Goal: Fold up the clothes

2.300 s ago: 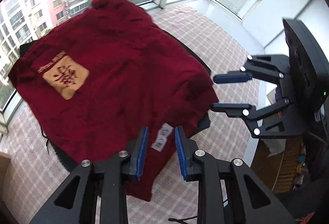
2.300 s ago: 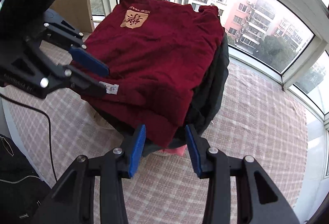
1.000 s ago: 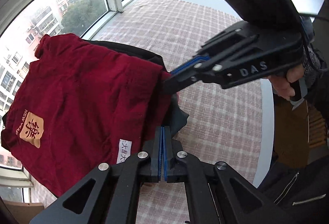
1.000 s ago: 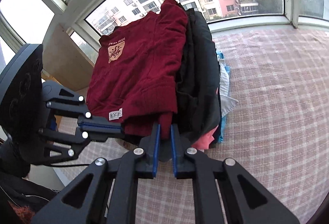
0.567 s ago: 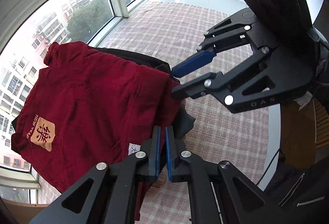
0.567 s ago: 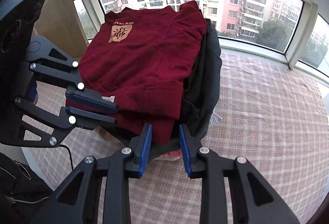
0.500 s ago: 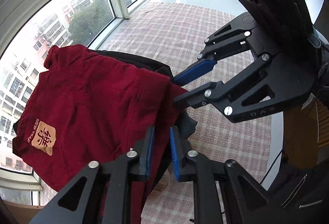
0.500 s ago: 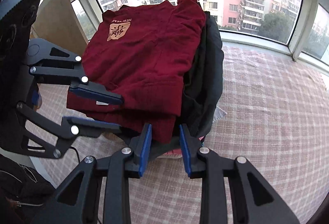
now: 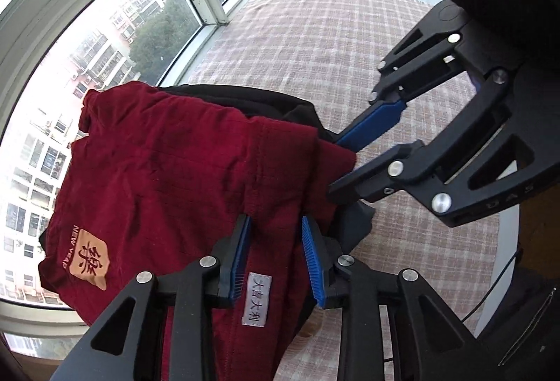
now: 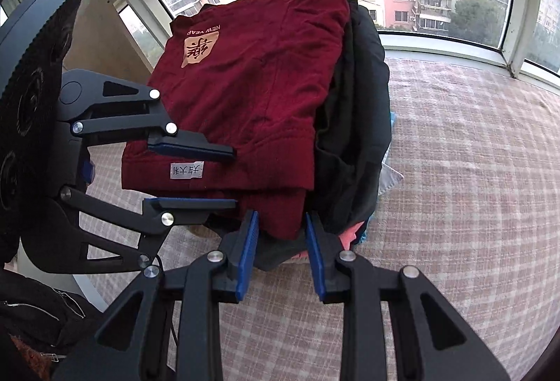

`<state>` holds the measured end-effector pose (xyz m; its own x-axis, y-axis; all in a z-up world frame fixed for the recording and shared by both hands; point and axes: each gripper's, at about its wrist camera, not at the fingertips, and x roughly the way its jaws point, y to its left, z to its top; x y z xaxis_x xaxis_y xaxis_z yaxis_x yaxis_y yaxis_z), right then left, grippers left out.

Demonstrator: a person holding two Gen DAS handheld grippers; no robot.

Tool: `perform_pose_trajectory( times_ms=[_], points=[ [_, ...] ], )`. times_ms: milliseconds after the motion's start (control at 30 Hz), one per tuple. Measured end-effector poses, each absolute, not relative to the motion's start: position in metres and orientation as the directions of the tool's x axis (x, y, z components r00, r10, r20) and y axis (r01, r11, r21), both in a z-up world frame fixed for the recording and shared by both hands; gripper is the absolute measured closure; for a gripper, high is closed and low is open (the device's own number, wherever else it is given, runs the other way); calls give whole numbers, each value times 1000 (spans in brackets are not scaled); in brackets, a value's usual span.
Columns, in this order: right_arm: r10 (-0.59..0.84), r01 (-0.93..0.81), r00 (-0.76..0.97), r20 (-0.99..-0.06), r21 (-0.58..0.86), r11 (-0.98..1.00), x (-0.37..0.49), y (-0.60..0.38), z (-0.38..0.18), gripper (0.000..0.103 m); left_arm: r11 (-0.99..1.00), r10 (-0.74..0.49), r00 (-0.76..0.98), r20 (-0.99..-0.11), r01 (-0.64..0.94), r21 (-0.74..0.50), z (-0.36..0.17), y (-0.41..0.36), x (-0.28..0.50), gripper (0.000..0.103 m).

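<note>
Sweater [image 10: 252,94], folded, red, tops a clothes pile [image 10: 353,143] on the checked tabletop [image 10: 472,171], which lies bare to the right. Left hand-held gripper [image 9: 276,255], narrowly open and closing, straddles the near hem, pads clear. Right hand-held gripper [image 10: 281,251], narrowly parted, brackets the corner without pinching. Both tilt steeply down.

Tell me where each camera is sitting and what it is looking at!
Left wrist view: sits on the left gripper, looks down at the red shirt; its own jaws show, the right gripper alongside.
Right wrist view: sits on the right gripper, looks down at the clothes pile; the left gripper shows.
Both share the shirt, its white label, the checked cloth.
</note>
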<state>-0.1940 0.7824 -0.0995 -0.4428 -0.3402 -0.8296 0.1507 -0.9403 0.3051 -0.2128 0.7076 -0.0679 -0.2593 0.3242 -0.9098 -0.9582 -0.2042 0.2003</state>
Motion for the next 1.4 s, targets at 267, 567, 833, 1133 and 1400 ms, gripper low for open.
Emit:
perform_pose_trajectory(
  times_ms=[267,567,833,1133,1400],
  points=[
    [-362,138,-465,-808,337,-931,-193,786,-94,78,-253,361,-205,-910,-960,117,-61,703,-232,101],
    [-392,75,-508,-767,414,-907,-205,798,-102,91,-169,418,-61,-906,-986,-12,-49,696,-217,103],
    [-242,159,-573,-783,184,-970,-182,786,-75,65,-175,390,-92,-916,-984,24,-56,691,-215,103],
    [-197,311,-541,-818,23,-950,-195,757,-86,65,-275,396,-125,-910,-961,12,-34,663,-252,99],
    [-156,272,-594,-789,-14,-962,-205,761,-78,65,-374,395,-154,-906,-927,-5,-30,641,-287,99]
  ],
)
